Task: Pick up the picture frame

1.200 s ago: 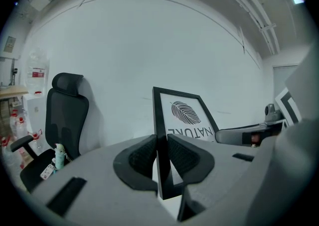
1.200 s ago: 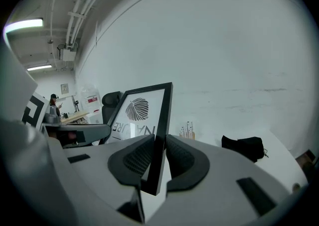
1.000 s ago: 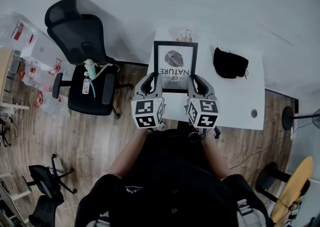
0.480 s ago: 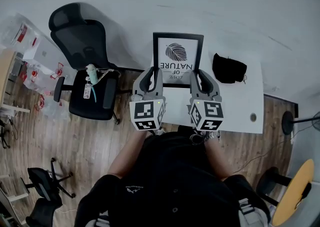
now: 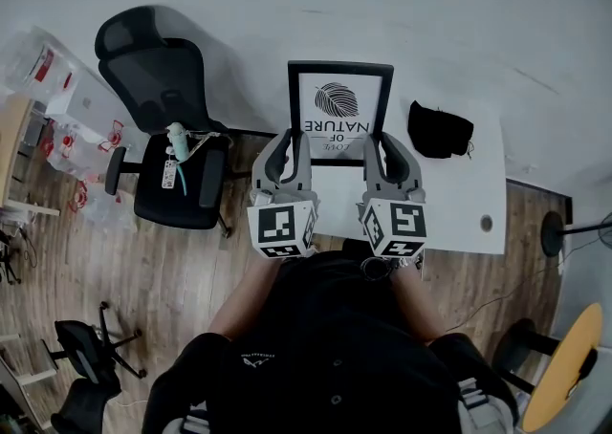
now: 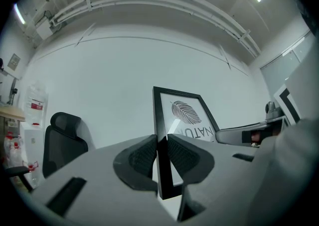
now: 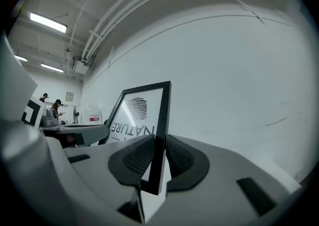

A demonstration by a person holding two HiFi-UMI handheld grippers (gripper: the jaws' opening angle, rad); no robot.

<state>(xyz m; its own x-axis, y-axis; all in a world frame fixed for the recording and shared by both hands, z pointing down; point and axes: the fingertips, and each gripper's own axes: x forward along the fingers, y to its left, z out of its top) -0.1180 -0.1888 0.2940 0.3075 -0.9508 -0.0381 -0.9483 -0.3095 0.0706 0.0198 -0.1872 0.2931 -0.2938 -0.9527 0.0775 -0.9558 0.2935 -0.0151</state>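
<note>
Gripping picture frame (image 5: 340, 115) w/ left gripper (image 5: 291, 157) & right gripper (image 5: 386, 157).

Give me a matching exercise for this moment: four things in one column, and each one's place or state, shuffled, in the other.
Things:
1. picture frame
2. left gripper
3. black office chair
4. black bag

Places or states:
A. lying on the white table, right of the frame
B. standing on the wood floor, left of the table
C. clamped at both side edges
D. shut on the frame's left edge

Pairs: 1-C, 2-D, 3-B, 4-A
</note>
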